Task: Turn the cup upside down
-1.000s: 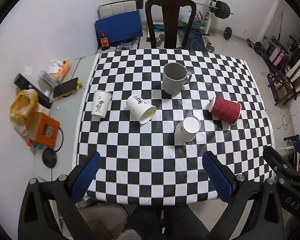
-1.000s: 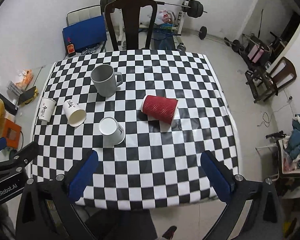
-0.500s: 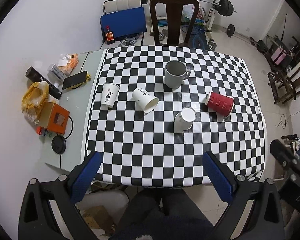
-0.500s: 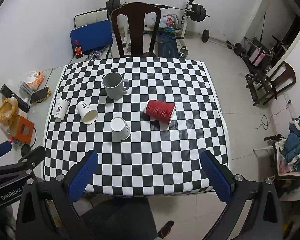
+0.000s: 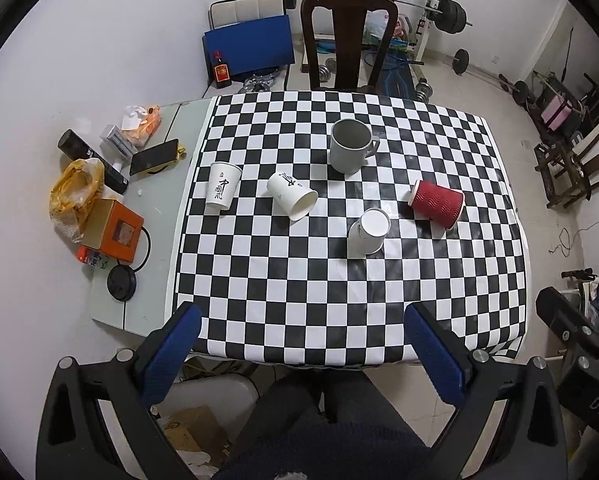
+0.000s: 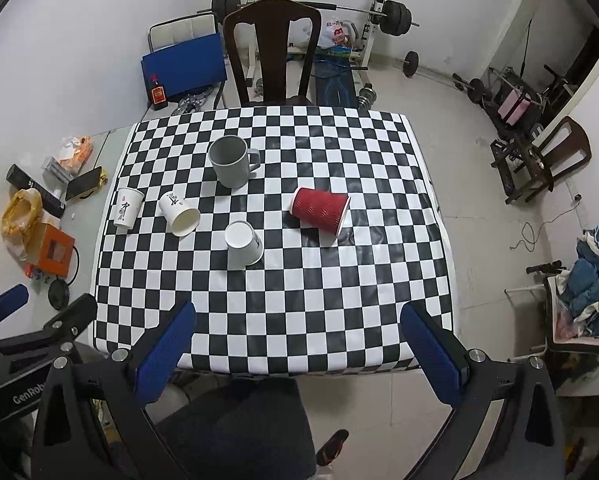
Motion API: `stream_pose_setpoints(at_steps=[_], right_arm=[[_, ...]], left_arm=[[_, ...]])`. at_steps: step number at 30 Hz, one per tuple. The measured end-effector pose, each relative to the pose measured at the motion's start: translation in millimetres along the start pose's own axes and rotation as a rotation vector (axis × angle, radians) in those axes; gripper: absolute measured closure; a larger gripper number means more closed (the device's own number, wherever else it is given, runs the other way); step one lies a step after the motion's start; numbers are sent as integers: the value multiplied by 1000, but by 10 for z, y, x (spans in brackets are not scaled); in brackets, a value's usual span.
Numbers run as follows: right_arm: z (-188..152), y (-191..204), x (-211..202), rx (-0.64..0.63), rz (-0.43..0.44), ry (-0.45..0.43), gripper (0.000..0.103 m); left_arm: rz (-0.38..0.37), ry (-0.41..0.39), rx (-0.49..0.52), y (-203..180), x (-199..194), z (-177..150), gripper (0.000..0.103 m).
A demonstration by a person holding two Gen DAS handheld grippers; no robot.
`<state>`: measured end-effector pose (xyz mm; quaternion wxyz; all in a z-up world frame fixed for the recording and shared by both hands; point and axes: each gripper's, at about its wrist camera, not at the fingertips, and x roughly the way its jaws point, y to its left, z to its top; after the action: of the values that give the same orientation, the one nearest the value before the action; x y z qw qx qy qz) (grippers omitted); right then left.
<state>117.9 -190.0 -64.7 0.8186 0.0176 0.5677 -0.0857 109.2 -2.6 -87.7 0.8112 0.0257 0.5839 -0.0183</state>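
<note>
On the checkered table (image 5: 339, 320) (image 6: 319, 320) a grey mug (image 5: 350, 151) (image 6: 231, 161) stands upright, mouth up. A red ribbed cup (image 5: 436, 203) (image 6: 320, 210) lies on its side. A white paper cup (image 5: 292, 195) (image 6: 179, 213) lies on its side. Another white cup (image 5: 368, 231) (image 6: 243, 243) stands base up. A third white cup (image 5: 222, 185) (image 6: 127, 207) stands at the left edge. My left gripper (image 5: 303, 348) and right gripper (image 6: 301, 346) are open, empty, high above the near table edge.
A side shelf at the left holds an orange box (image 5: 117, 231), a phone (image 5: 154, 157), a yellow bag (image 5: 73, 196) and a black tube. A dark chair (image 5: 349, 36) stands behind the table. Gym weights and wooden chairs lie beyond. The person's lap is below.
Both grippers have pulled up and back from the table; the whole table now shows smaller in both views. The cups have not moved.
</note>
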Motion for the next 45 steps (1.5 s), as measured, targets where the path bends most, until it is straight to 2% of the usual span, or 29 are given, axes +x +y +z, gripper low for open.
stream_pose_setpoints(at_steps=[45], right_arm=[[68,5,62,-4,4,5,0]], left_arm=[[6,-8,-7,-2,-55,18,0]])
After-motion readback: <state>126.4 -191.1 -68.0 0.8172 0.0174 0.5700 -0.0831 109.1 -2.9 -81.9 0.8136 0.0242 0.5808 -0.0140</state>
